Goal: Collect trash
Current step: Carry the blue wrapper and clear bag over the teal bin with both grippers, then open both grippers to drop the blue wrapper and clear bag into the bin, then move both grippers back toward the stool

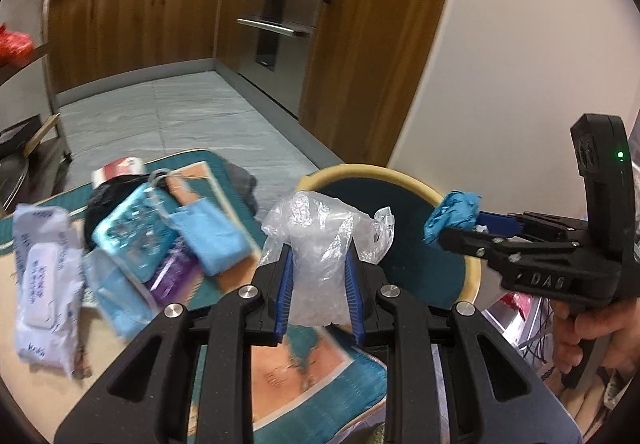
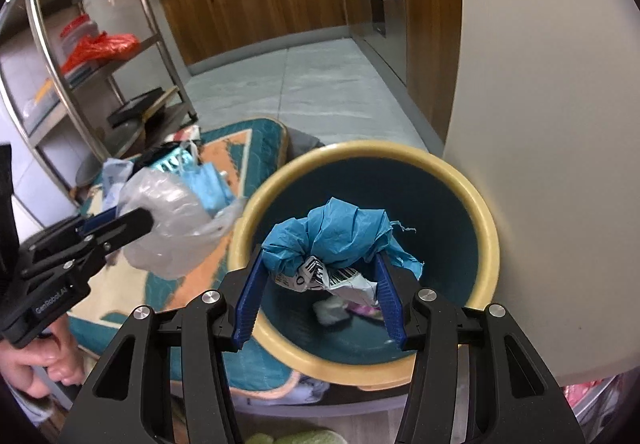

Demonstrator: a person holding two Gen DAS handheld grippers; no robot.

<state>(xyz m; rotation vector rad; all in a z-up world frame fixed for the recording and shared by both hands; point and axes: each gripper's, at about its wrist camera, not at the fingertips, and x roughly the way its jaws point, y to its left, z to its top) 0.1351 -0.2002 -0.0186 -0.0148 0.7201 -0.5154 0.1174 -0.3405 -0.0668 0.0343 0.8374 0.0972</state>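
**Trash run partly done, both grippers loaded**

I see scraps already at the bottom of the bin (image 2: 476,203). More litter lies on the mat (image 1: 320,408), left of frame. My right gripper (image 2: 320,272) hangs over the bin mouth, jaws clamped on a blue wad (image 2: 332,232). My left gripper (image 1: 320,264) sits just beside the rim, frame centre, jaws pinching a clear plastic bag (image 1: 316,244); I judge neither dropped yet
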